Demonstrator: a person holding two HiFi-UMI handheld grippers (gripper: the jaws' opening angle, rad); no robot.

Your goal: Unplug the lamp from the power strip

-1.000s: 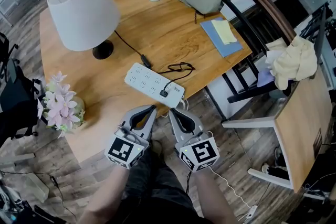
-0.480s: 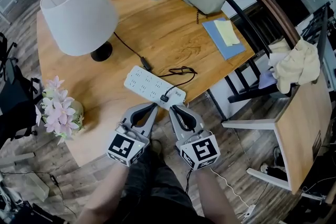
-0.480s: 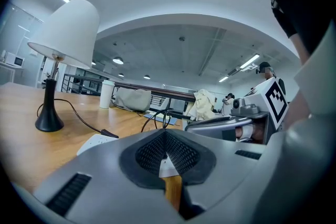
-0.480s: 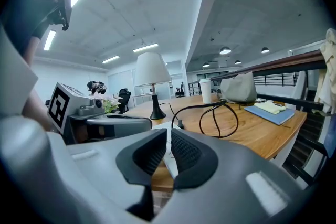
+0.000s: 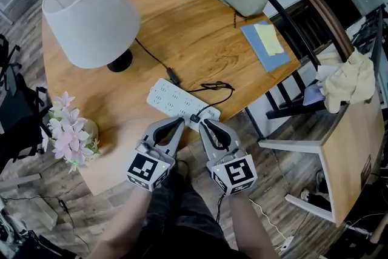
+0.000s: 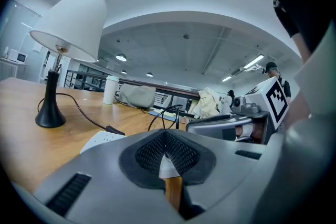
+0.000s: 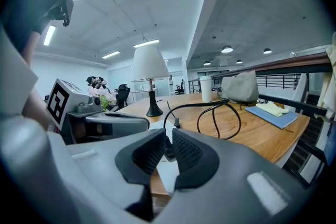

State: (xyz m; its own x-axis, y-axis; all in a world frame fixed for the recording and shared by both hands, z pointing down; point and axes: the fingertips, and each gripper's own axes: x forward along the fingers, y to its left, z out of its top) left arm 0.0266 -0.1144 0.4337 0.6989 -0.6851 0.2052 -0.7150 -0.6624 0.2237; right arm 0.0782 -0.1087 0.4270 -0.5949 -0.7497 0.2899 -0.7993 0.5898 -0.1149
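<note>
The table (image 5: 200,39) carries the lamp (image 5: 91,12) at its far left, and its cord loops round to the white power strip (image 5: 173,99) near my edge. My left gripper (image 6: 165,152) is pressed together and empty beside the strip's near end. My right gripper (image 7: 167,147) has just been opening to a narrow gap, with the black plug (image 5: 195,117) showing in it, unclamped. If I pull with the strip unpinned, it will likely lift with the plug.

The table (image 5: 200,39) is grained wood, the power strip (image 5: 174,101) smooth white plastic, the lampshade (image 5: 91,12) matt cloth.
</note>
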